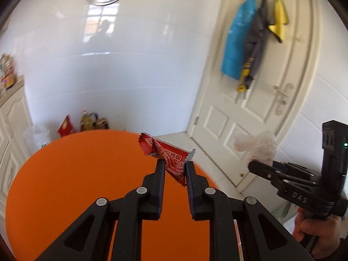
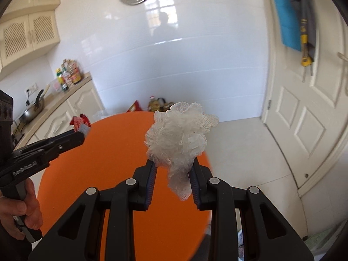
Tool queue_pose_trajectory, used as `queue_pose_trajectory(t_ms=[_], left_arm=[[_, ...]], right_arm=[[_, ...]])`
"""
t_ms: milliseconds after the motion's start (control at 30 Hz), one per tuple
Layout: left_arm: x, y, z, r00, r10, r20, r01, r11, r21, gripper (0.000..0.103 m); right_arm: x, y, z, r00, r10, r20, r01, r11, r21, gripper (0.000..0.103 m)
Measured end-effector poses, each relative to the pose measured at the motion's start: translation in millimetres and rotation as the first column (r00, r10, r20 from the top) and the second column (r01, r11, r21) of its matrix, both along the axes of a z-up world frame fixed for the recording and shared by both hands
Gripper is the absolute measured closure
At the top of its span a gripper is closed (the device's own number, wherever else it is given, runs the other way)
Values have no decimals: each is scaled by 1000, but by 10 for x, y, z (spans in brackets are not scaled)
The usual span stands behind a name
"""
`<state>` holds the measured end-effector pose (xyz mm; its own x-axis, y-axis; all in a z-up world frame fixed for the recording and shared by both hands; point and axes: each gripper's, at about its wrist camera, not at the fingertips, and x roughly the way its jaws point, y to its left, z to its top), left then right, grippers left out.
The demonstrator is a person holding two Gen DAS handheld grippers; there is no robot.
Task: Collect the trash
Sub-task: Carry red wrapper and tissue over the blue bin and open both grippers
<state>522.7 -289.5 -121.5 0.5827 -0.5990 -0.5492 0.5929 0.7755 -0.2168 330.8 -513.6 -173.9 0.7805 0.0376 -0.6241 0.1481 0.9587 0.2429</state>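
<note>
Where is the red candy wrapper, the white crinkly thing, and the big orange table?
red wrapper [image 1: 171, 159]: left wrist view, its printed middle above the fingertips.
white crinkly plastic [image 2: 177, 134]: right wrist view, the middle of the puffy bunch.
orange table [image 1: 76, 184]: left wrist view, bare top.

wrapper [image 1: 171, 159] over table [image 1: 76, 184], mesh wad [image 1: 258, 148] to its right, door [image 1: 261, 108] behind

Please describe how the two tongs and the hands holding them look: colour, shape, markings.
Both tongs, left tongs and right tongs, are matte black linkages with silver rivets and blue ribbed fingers. White lettering marks their sides; a green light glows on the right one. Bare hands grip the handles.
</note>
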Motion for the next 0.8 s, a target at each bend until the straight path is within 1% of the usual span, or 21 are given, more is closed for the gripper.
queue_pose_trajectory(t_ms=[67, 100, 133, 167, 233, 267, 300, 333, 367, 400, 433, 500, 567, 633, 667, 800], left_arm=[[-201, -238, 90, 998, -61, 22, 61, 998, -4, 88], [-415, -218, 41, 996, -89, 28, 89, 996, -6, 88], [-473, -279, 66, 993, -115, 36, 115, 993, -4, 88], [-652, -293, 99, 988, -149, 43, 149, 989, -4, 88], [-752, -503, 110, 977, -211, 43, 211, 977, -4, 88], [-818, -134, 51, 971, -237, 41, 237, 971, -4, 88], [-852, -233, 32, 963, -267, 35, 267, 964, 0, 88], [-807, -374, 23, 955, -294, 24, 294, 956, 4, 88], [-775, -573, -14, 944, -329, 2, 329, 944, 9, 88], [-782, -722, -69, 934, -357, -20, 358, 934, 14, 88], [-656, -869, -88, 923, -383, -42, 384, 923, 24, 88], [-587, -1271, -220, 902, -425, -79, 430, 901, 62, 88], [-521, -1698, -397, 877, -461, -134, 474, 875, 94, 88], [-520, -1973, -567, 858, -478, -186, 503, 856, 118, 88], [-518, -2141, -693, 844, -489, -219, 522, 843, 129, 88], [-416, -2739, -1100, 803, -496, -331, 568, 806, 170, 88]], right_arm=[[-190, -202, 54, 999, -46, 10, 46, 999, -6, 74], [-293, -304, 80, 998, -68, 15, 68, 998, -8, 74], [-406, -409, 101, 995, -95, 16, 95, 995, -15, 74], [-511, -515, 114, 993, -120, 16, 120, 993, -20, 74], [-746, -746, 106, 984, -179, 11, 179, 984, -23, 74], [-847, -837, 90, 979, -202, 7, 202, 979, -24, 74], [-935, -925, 71, 974, -225, 0, 225, 974, -25, 74], [-1055, -1047, 30, 967, -254, -11, 254, 967, -23, 74], [-1143, -1139, -19, 961, -274, -21, 274, 962, -20, 74], [-1223, -1236, -86, 954, -297, -36, 296, 955, -19, 74], [-1326, -1348, -166, 945, -321, -59, 320, 947, -15, 74], [-1453, -1510, -324, 933, -349, -92, 351, 936, 1, 74], [-1562, -1672, -573, 914, -379, -144, 384, 923, 10, 74], [-1673, -1831, -833, 898, -397, -190, 410, 911, 34, 74], [-1706, -1917, -987, 888, -405, -218, 424, 904, 47, 74], [-1756, -2223, -1581, 852, -413, -323, 465, 879, 103, 74]])
